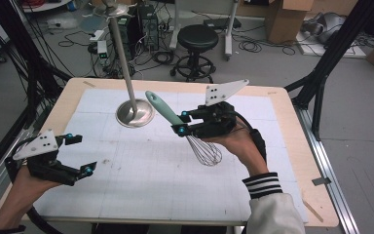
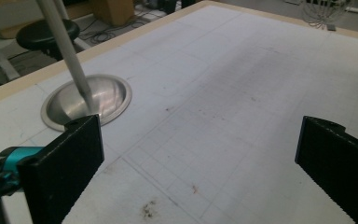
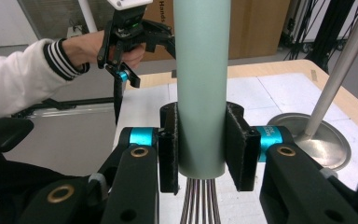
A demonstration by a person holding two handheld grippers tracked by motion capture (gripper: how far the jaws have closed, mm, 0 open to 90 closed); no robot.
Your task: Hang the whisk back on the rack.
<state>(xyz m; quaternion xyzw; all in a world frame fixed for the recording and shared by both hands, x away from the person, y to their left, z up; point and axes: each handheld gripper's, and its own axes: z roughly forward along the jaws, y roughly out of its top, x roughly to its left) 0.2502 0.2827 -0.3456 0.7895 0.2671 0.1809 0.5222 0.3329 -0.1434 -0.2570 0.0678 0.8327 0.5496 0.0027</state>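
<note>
Green-handled whisk (image 1: pixel 175 122) sits clamped in the right gripper (image 1: pixel 181 123), lifted; left gripper (image 1: pixel 78 155) gapes empty, likely placing comes next.

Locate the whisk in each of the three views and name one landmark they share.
High view: whisk right of centre, clamped in the right gripper.
Left gripper view: its wires at the top right edge.
Right gripper view: handle upright between the jaws.
Shared landmark: the metal stand base.

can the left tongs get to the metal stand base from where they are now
Probably yes. The left tongs are open, and bare mat lies between them and the stand base. The whisk is held off to the right.
</note>
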